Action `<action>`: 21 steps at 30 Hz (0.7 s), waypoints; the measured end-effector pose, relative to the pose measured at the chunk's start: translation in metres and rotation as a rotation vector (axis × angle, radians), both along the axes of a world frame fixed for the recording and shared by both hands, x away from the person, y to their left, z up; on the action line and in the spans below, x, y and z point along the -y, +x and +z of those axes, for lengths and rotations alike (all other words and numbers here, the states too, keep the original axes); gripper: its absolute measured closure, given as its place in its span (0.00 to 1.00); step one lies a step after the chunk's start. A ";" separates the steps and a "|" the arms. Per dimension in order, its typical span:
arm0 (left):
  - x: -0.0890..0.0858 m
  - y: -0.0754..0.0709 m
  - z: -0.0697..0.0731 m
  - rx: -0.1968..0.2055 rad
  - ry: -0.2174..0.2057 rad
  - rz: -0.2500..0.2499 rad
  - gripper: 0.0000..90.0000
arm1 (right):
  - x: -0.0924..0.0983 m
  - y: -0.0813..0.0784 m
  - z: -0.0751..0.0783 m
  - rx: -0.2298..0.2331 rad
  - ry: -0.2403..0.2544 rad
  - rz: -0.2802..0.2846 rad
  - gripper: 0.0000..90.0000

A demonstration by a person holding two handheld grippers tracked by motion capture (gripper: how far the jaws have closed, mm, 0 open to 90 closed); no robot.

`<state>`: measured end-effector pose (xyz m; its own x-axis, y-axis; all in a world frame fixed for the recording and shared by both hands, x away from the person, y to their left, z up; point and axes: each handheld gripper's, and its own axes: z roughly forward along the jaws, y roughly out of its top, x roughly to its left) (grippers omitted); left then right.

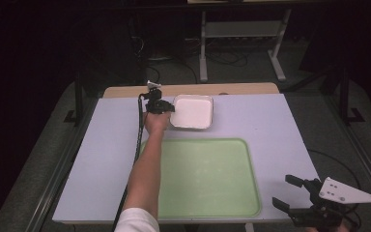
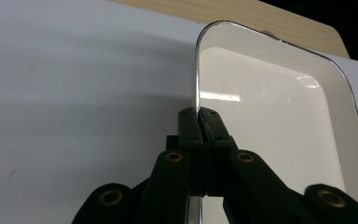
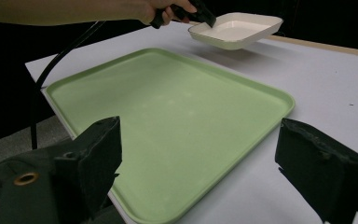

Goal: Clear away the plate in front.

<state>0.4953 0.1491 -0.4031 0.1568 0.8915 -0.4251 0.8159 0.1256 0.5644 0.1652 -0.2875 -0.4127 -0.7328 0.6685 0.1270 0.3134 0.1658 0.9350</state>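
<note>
Dark room, white table (image 1: 101, 159) with a wooden strip along its far edge. Green tray (image 1: 207, 179) sits at the near edge, middle. White rectangular dish (image 1: 193, 111) is near the far edge, just beyond the tray's far rim.

Left gripper (image 1: 160, 106): jaws fully closed on the dish's left rim, thin lip pinched between the pads, as the left gripper view shows. In the right gripper view the dish (image 3: 235, 30) hangs off the table with a shadow below it, roughly level.

Right gripper (image 1: 290, 193): jaws wide apart, nothing between them, parked past the table's near right corner.

Likely step: carry the dish over to the green tray and set it down. Tips:
- Single-edge pinch on a thin rim, so the far side will want to sag. Hold the wrist steady, no quick swings.
- Clear the tray's raised rim before descending; don't drag the dish over it.
- Lower flat and wait for full base contact before opening.
- Right gripper can stay put; it's out of the path.
</note>
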 end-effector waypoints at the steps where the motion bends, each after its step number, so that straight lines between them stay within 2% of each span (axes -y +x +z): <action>1: -0.001 -0.001 0.001 -0.001 0.000 0.003 0.98 | 0.000 0.000 0.000 0.000 0.000 0.000 0.15; 6: -0.005 -0.006 0.006 0.005 -0.012 0.010 0.98 | -0.001 0.000 0.000 0.000 0.000 0.000 0.15; 9: -0.007 -0.008 0.009 0.002 -0.029 -0.008 0.98 | -0.001 0.000 0.000 -0.001 0.000 0.000 0.15; 21: -0.018 -0.024 0.024 0.034 -0.049 -0.017 0.98 | -0.003 -0.001 -0.001 -0.001 -0.001 0.002 0.15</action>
